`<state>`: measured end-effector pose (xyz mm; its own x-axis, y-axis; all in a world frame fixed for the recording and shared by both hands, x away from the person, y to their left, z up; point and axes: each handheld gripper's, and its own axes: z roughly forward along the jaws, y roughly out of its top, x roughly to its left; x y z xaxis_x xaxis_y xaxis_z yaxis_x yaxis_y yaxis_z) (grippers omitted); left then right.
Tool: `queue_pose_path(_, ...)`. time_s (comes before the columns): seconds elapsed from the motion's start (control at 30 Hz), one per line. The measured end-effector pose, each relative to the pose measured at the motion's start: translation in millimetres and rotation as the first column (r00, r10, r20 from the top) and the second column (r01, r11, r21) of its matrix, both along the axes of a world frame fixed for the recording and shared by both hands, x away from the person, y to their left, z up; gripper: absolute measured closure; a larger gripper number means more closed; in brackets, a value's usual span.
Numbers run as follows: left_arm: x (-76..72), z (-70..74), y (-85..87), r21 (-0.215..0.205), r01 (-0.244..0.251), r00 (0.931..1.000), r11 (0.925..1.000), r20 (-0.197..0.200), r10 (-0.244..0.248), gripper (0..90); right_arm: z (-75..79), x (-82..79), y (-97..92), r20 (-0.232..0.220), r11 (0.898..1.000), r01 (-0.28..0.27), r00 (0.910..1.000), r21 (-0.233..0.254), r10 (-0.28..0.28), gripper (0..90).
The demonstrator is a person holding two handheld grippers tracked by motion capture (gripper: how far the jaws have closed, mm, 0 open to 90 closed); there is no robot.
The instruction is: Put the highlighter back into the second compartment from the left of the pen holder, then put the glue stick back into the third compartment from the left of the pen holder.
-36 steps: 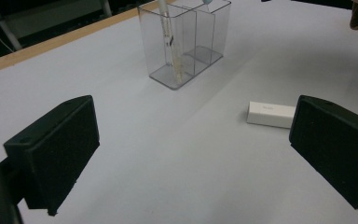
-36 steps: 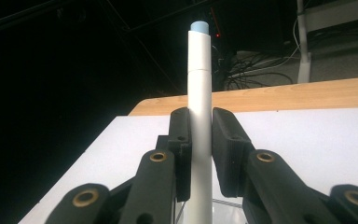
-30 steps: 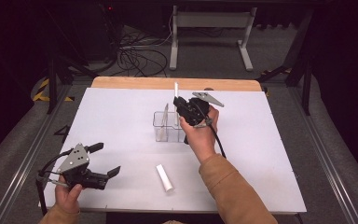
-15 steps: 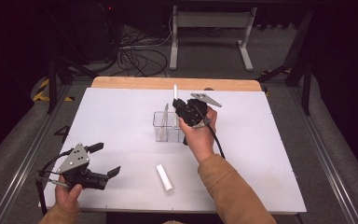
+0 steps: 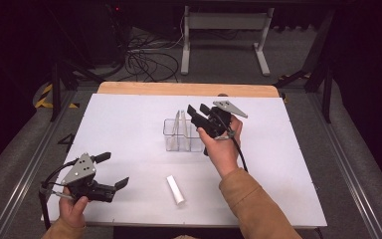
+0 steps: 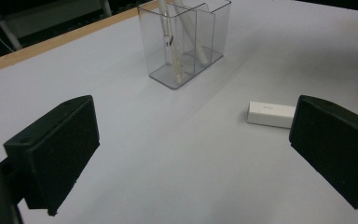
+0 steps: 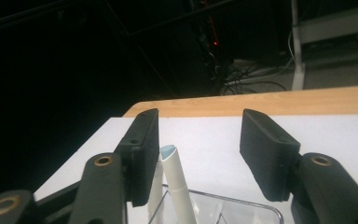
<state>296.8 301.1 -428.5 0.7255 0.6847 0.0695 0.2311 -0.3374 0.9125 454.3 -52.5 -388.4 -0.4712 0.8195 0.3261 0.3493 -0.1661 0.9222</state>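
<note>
Right gripper [image 5: 197, 112] just opened since a second ago, letting go the white plastic tube [image 7: 177, 184] into the clear plastic holder [image 5: 181, 137]; left gripper [image 5: 112, 169] spread, idle.

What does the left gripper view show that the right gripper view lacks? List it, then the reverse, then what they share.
Left gripper view's own: the left tool, jaws wide apart, and a white block lying flat on the white table. Right gripper view's own: the right tool, whose jaws have just been opening with a white stick standing between them, unpressed, plus floor cables. Shared: the clear holder, the sticks in it, the table and its wooden edge.
</note>
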Motion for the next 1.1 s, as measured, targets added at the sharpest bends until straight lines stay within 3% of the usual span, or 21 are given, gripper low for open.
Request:
queue_pose_path(0.13,0.0,-0.4,-0.5,-0.01,-0.001,1.0,1.0,-0.003,0.001,2.2,6.2,-10.7,-3.6,0.027,0.999,-0.04,0.9988,-0.017,0.04,44.1)
queue_pose_path(0.43,0.1,-0.2,0.2,-0.02,-0.003,1.0,0.9998,0.0,0.003,2.2,13.2,-31.1,-4.6,0.039,0.989,-0.122,0.9913,-0.082,0.126,38.8)
queue_pose_path(0.77,-0.1,0.3,-0.7,-0.021,-0.003,1.0,0.9998,0.003,0.003,2.2,16.6,-48.7,-2.9,0.048,0.978,-0.173,0.9826,-0.12,0.179,32.4)
queue_pose_path(1.1,0.3,0.4,-1.3,-0.021,-0.002,1.0,0.9998,0.005,0.002,2.2,18.4,-61.0,-4.7,0.029,0.967,-0.211,0.9758,-0.144,0.217,28.4)
